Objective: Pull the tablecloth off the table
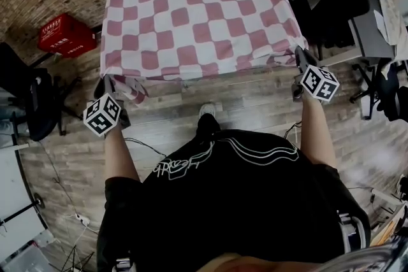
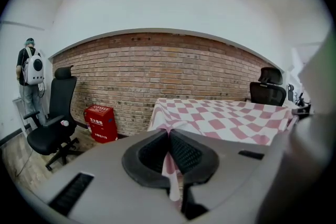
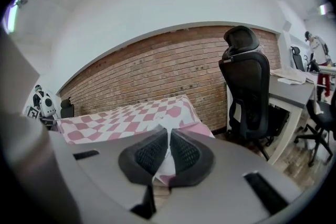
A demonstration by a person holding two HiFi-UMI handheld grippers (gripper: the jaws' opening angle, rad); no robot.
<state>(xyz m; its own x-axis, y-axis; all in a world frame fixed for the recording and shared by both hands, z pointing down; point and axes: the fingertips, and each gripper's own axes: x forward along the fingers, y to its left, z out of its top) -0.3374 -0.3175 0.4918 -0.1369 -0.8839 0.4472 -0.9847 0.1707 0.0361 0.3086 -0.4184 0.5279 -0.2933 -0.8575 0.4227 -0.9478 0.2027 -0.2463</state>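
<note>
A pink-and-white checked tablecloth (image 1: 197,9) covers the table in front of me. My left gripper (image 1: 112,83) is shut on the cloth's near left corner, which bunches and hangs below the table edge. In the left gripper view the tablecloth (image 2: 231,115) runs into the left gripper (image 2: 169,136), a strip of fabric pinched between the pads. My right gripper (image 1: 299,62) is shut on the near right corner. The right gripper view shows the tablecloth (image 3: 126,118) caught in the right gripper (image 3: 168,136). The table itself is hidden under the cloth.
A red box (image 1: 65,35) stands by the brick wall at the left. Black office chairs (image 1: 29,102) sit left, and another chair (image 3: 247,92) and a desk (image 1: 370,22) crowd the right. Cables lie on the wooden floor (image 1: 166,130) near my feet.
</note>
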